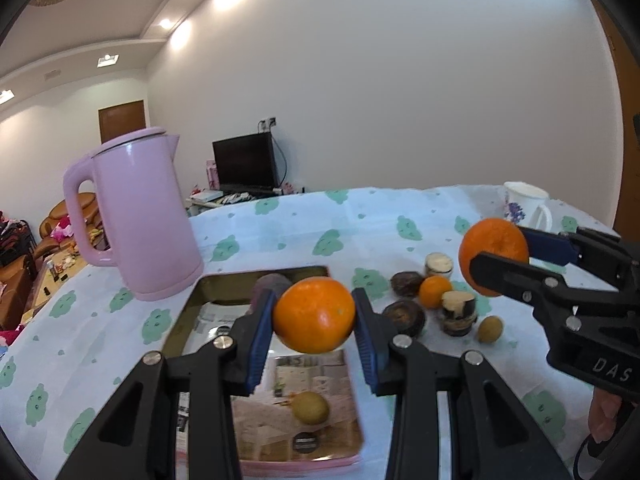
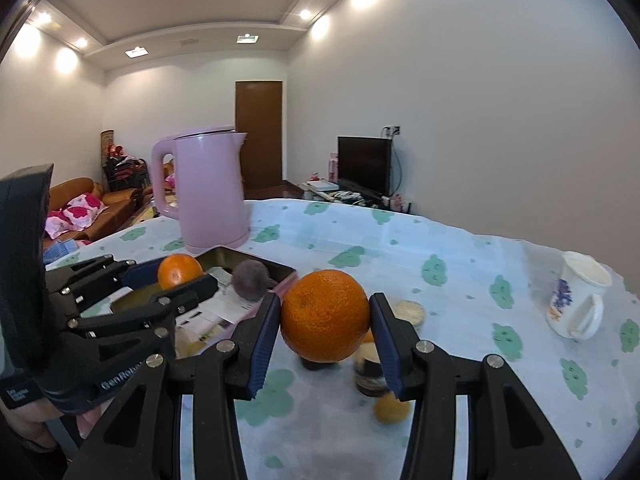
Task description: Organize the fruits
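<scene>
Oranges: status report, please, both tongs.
Left tongs shut on orange above tray. Right tongs shut on second orange, over loose fruit.

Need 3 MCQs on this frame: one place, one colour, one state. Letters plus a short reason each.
1. The left tool with its orange is above:
A the tray
B the mug
C the kettle

2. The kettle is:
A white
B pink
C green

3. The right tool is:
A open, empty
B shut on an orange
C not in view

Key: 1 A, the tray lies right beneath it; 2 B, its body is pale pink; 3 B, both pads press the fruit's sides.
</scene>
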Demonstrator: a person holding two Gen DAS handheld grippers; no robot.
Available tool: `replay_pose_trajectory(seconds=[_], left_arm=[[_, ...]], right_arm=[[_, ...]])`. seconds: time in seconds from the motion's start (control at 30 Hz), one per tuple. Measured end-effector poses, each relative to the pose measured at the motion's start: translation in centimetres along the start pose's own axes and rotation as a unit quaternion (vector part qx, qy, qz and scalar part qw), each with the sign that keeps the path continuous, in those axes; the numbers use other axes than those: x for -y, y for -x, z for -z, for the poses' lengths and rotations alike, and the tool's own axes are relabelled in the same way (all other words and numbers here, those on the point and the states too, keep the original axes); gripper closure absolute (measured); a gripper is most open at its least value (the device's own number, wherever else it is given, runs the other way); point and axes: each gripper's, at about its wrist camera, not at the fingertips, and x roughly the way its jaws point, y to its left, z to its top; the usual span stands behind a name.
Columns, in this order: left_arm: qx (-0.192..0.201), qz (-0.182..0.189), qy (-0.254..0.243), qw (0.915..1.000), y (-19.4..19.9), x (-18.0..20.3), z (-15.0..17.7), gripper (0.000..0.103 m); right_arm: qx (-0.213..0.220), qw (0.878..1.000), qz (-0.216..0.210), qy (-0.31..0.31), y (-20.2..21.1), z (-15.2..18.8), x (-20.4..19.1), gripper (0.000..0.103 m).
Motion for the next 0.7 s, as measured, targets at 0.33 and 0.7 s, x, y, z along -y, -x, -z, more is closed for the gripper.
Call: replay_pose_trajectory(seconds=[0.33, 0.7], left_arm=[[-0.016, -0.018, 0.019, 0.9995, -0.4, -3.1, 0.2, 0.063], [-0.029, -0.044, 0.035, 0.9980, -1.0, -6.3, 0.2, 0.063]], right_arm=[[-0.005, 0.999, -0.034, 0.017, -2.5, -2.0, -3.2, 0.055], [-0.013, 0.998, -0.056, 0.028, -4.9, -3.0, -5.7, 0.055]])
